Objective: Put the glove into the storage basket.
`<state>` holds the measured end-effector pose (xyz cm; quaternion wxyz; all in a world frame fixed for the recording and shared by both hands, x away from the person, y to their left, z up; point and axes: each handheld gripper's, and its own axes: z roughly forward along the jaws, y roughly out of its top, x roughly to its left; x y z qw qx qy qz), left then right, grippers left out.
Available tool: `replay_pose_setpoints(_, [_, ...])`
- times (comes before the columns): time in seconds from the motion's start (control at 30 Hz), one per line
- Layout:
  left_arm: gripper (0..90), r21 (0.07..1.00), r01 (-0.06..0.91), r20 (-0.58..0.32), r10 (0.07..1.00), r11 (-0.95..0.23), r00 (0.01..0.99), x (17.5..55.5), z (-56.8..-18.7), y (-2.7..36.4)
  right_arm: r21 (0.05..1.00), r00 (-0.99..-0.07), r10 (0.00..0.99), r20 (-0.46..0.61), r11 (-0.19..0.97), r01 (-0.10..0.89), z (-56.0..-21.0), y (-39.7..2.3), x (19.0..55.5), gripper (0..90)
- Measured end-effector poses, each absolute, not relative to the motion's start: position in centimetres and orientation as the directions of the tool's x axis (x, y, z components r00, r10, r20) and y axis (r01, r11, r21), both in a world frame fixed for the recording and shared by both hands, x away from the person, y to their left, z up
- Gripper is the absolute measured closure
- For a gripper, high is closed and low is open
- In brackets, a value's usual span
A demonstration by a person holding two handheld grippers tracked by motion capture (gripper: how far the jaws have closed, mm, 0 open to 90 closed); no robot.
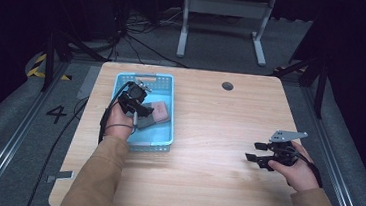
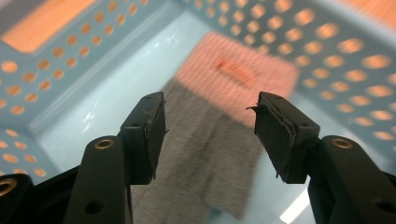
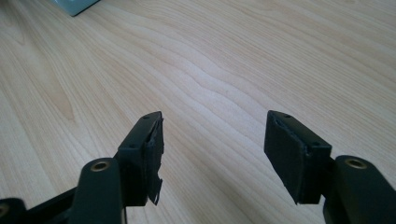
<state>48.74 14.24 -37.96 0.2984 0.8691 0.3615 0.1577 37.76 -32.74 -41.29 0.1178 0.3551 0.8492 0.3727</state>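
**Cloths in basket, left claw spread above**

Grey cloth (image 2: 205, 163) lies flat in blue basket (image 1: 163, 142), overlapping pink cloth (image 2: 243, 74); placing judged done. Left gripper (image 2: 208, 121) is held over it w/ jaws spread, nothing pinched. Right gripper (image 3: 212, 149) is held spread over bare table (image 3: 233, 60), well apart. No obstruction seen nearby.

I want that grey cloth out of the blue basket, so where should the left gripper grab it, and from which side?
Best from straight above. The grey cloth lies flat on the floor of the blue basket, its far end against or under the pink cloth, and the walls block any sideways approach. Pinch up a fold in its free middle, probably clear of the pink one. The left gripper hangs open right over it.
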Motion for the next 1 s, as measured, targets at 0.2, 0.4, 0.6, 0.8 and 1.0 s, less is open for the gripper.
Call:
replay_pose_setpoints(0.2, [44.0,0.699,0.461,0.061,0.688,-0.547,0.723,45.7,-35.8,14.1,0.716,-0.732,0.678,0.066,0.48,0.508,-41.2,-32.1,38.8,38.6])
replay_pose_setpoints(0.4, [43.9,0.733,0.401,0.062,0.64,-0.55,0.766,41.9,-33.9,13.9,0.709,-0.75,0.659,0.061,0.5,0.497,-41.4,-31.1,39.7,38.3])
replay_pose_setpoints(0.6, [43.8,0.754,0.361,0.028,0.575,-0.549,0.818,38.3,-33.2,13.3,0.701,-0.763,0.644,0.059,0.517,0.49,-41.5,-30.4,40.0,38.2])
replay_pose_setpoints(0.8, [43.0,0.752,0.323,0.006,0.496,-0.575,0.868,36.0,-33.6,12.5,0.693,-0.767,0.639,0.054,0.529,0.49,-41.6,-30.3,39.9,37.6])
replay_pose_setpoints(1.0, [41.6,0.746,0.306,-0.011,0.45,-0.591,0.893,34.5,-35.0,11.7,0.686,-0.766,0.64,0.057,0.533,0.496,-41.8,-30.6,39.8,37.4])
